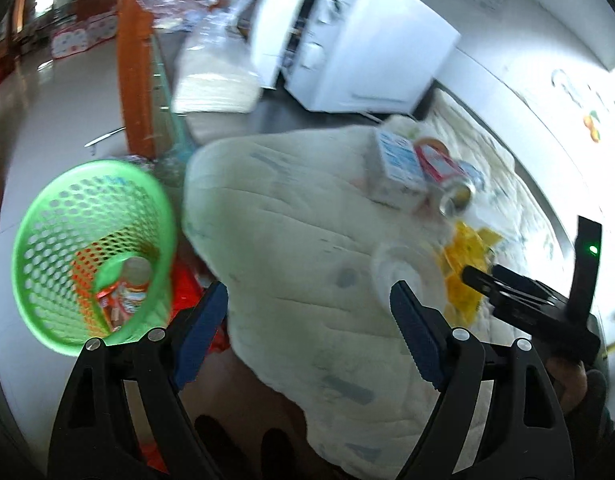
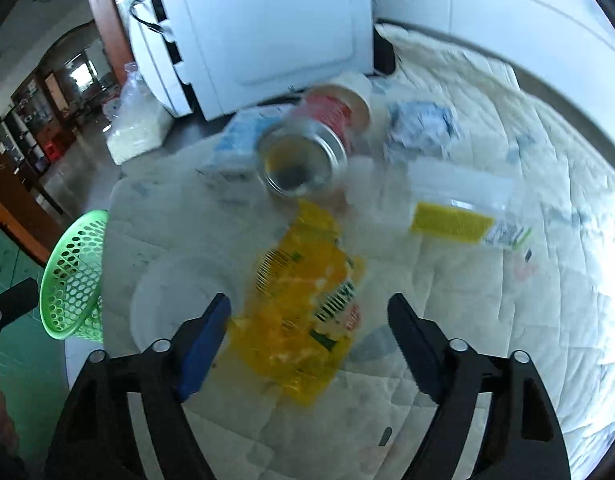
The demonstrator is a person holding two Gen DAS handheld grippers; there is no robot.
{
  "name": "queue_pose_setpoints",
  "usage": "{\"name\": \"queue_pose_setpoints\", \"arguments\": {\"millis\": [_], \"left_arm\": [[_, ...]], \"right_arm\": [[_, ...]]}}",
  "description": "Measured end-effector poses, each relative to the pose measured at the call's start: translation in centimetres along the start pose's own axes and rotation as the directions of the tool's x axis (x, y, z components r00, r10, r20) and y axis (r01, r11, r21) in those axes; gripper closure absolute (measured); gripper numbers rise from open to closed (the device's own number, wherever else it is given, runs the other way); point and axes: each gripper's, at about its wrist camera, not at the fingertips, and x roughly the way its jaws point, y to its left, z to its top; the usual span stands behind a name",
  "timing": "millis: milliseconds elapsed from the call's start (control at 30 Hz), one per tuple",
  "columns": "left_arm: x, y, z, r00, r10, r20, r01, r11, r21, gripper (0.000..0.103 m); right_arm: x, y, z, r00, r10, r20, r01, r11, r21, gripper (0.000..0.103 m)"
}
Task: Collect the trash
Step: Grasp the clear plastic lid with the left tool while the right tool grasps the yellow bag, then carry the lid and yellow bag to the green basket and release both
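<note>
A green mesh basket (image 1: 91, 256) stands on the floor left of a quilt-covered table (image 1: 291, 240), with a cup and wrappers inside; it also shows in the right wrist view (image 2: 73, 276). On the quilt lie a yellow wrapper (image 2: 303, 312), a white lid (image 2: 175, 304), a tipped can (image 2: 299, 156), a red cup (image 2: 339, 108), a blue-white carton (image 1: 399, 164), a crumpled blue-white pack (image 2: 419, 124) and a clear bag with a yellow label (image 2: 455, 208). My left gripper (image 1: 307, 312) is open and empty over the table's near edge. My right gripper (image 2: 307, 316) is open, straddling the yellow wrapper without touching it.
A white appliance (image 2: 267, 28) stands at the table's far end. A clear bag of white goods (image 2: 137, 128) lies beside it. A brown post (image 1: 135, 60) rises behind the basket. A white wall (image 2: 507, 12) borders the table's right side.
</note>
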Motion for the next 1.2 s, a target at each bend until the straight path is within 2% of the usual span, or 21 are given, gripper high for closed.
{"name": "queue_pose_setpoints", "arguments": {"millis": [167, 267, 333, 467, 500, 633, 733, 867, 933, 1000, 1100, 1200], "left_arm": [[2.4, -3.0, 0.1, 0.998, -0.051, -0.047, 0.054, 0.996, 0.076, 0.03], [3.9, -3.9, 0.1, 0.994, -0.075, -0.082, 0.083, 0.992, 0.09, 0.037], [5.0, -4.5, 0.0, 0.99, -0.098, -0.101, 0.108, 0.989, 0.098, 0.04], [6.6, -5.3, -0.3, 0.986, -0.098, -0.133, 0.115, 0.986, 0.125, 0.046], [6.9, -5.4, -0.3, 0.986, -0.093, -0.141, 0.112, 0.985, 0.134, 0.05], [8.3, -5.7, -0.1, 0.984, -0.08, -0.162, 0.102, 0.986, 0.131, 0.055], [9.2, -5.5, 0.0, 0.982, -0.072, -0.177, 0.094, 0.988, 0.121, 0.065], [10.0, -5.2, 0.0, 0.979, -0.065, -0.196, 0.087, 0.991, 0.103, 0.073], [10.1, -5.1, -0.1, 0.978, -0.066, -0.197, 0.086, 0.992, 0.094, 0.081], [10.1, -5.1, 0.0, 0.979, -0.062, -0.193, 0.08, 0.993, 0.089, 0.084], [9.7, -5.0, 0.1, 0.982, -0.058, -0.178, 0.074, 0.993, 0.087, 0.096], [9.2, -4.8, 0.1, 0.983, -0.067, -0.173, 0.081, 0.994, 0.077, 0.097]], "right_arm": [[0.4, -1.0, -0.7, 1.0, 0.01, -0.01, -0.009, 1.0, 0.018, 0.037], [0.1, -1.3, -0.6, 1.0, 0.026, -0.008, -0.025, 0.999, 0.021, 0.048], [0.0, -1.4, -0.7, 1.0, 0.026, -0.005, -0.026, 0.999, 0.018, 0.049], [-0.2, -1.7, -0.8, 0.999, 0.034, -0.004, -0.034, 0.999, 0.025, 0.057], [-0.3, -1.9, -0.8, 0.999, 0.037, -0.004, -0.037, 0.999, 0.028, 0.058], [-0.4, -2.4, -1.2, 0.999, 0.043, -0.011, -0.042, 0.999, 0.035, 0.056], [-0.5, -2.4, -1.5, 0.999, 0.047, -0.018, -0.046, 0.999, 0.027, 0.05], [-0.3, -2.5, -1.7, 0.998, 0.052, -0.025, -0.051, 0.998, 0.023, 0.05], [-0.2, -2.5, -1.8, 0.998, 0.049, -0.027, -0.049, 0.999, 0.02, 0.05], [-0.2, -2.4, -1.8, 0.999, 0.048, -0.024, -0.047, 0.999, 0.02, 0.053], [-0.4, -2.4, -1.7, 0.999, 0.045, -0.017, -0.045, 0.999, 0.018, 0.058], [-0.7, -2.3, -1.8, 0.999, 0.043, -0.012, -0.042, 0.999, 0.012, 0.062]]}}
